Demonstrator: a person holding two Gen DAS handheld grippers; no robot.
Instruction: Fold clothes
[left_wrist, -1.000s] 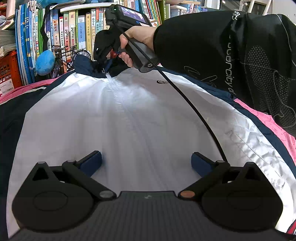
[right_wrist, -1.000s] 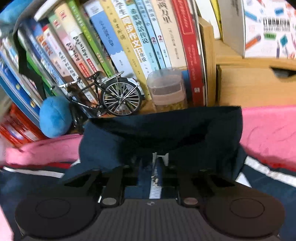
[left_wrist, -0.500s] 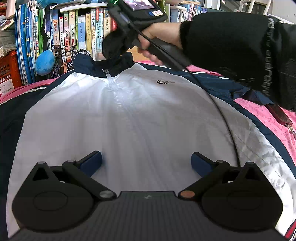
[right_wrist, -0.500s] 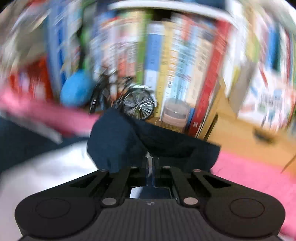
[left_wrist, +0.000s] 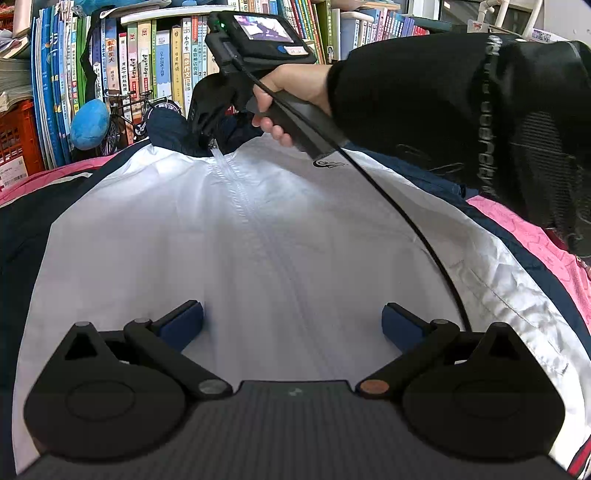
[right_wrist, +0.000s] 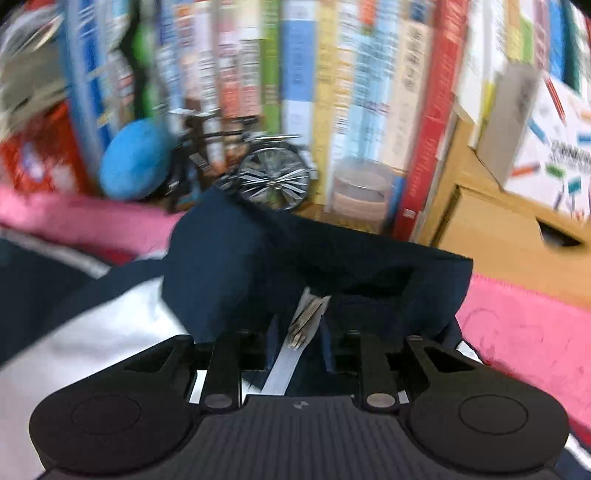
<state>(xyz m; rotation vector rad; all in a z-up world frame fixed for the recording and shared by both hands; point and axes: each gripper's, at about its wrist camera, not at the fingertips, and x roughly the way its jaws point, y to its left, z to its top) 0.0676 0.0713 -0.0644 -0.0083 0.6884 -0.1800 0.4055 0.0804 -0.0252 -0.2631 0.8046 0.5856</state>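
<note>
White jacket (left_wrist: 236, 258) flat under spread left tool (left_wrist: 291, 325); right tool (right_wrist: 297, 341) opening at collar, zipper (right_wrist: 299, 325) between jaws.

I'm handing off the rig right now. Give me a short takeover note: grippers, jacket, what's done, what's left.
Left gripper: open, empty, over the lower front of the white jacket.
Right gripper: at the navy collar, jaws opening, zipper pull between them.
Jacket: spread flat, front up, on the pink cover, zipped to the collar.
Done: zipped and laid out.
Left: no fold made yet; sleeves and body remain.
</note>
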